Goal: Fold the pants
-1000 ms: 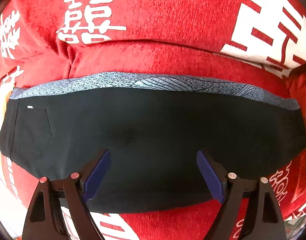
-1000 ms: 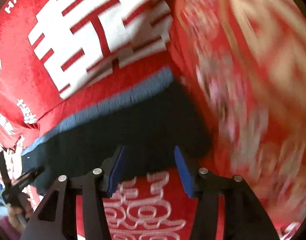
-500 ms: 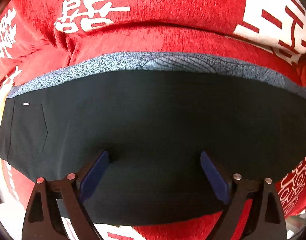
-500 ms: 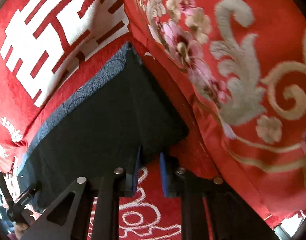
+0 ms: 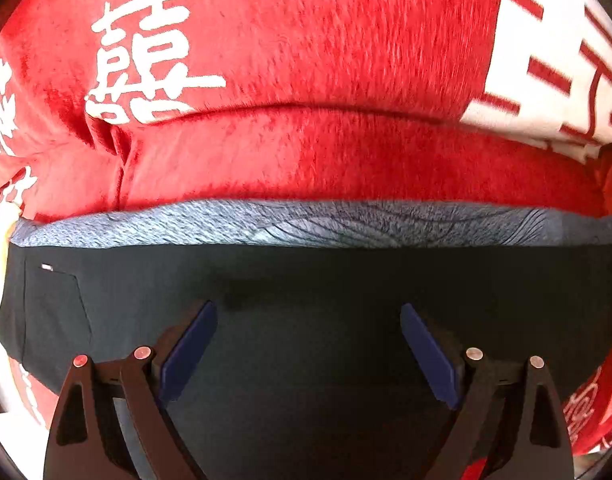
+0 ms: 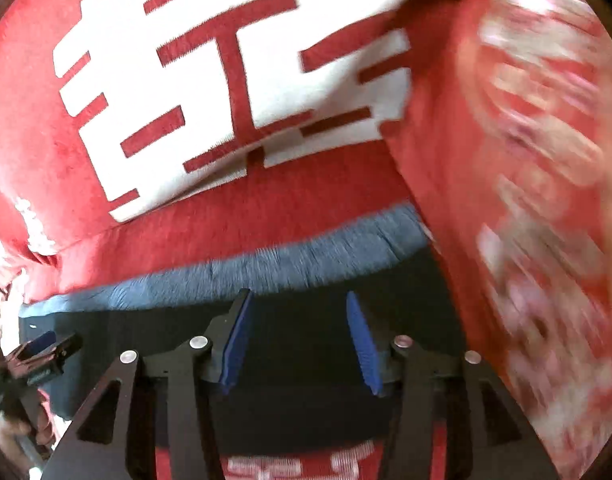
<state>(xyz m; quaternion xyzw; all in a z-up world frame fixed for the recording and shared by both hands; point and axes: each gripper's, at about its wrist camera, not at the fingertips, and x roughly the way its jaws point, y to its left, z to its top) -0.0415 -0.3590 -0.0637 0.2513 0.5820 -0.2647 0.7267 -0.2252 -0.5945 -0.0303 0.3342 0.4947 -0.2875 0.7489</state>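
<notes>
Black pants [image 5: 306, 280] lie folded in a wide flat strip on a red bedspread, with a grey-blue patterned band [image 5: 306, 226] along their far edge and a back pocket [image 5: 53, 300] at the left. My left gripper [image 5: 308, 320] is open over the middle of the pants, with nothing between its blue pads. In the right wrist view my right gripper [image 6: 297, 312] is open over the right end of the pants [image 6: 297, 400], and the left gripper [image 6: 37, 352] shows at the far left.
The red bedspread [image 5: 306, 80] with white Chinese characters covers the surface. A red embroidered pillow or quilt [image 6: 526, 200] rises close on the right of the pants' end. The right wrist view is motion-blurred.
My right gripper was nearly shut at the pants' right corner half a second ago and has now opened and swung left. My left gripper has pulled back slightly and stays open.
</notes>
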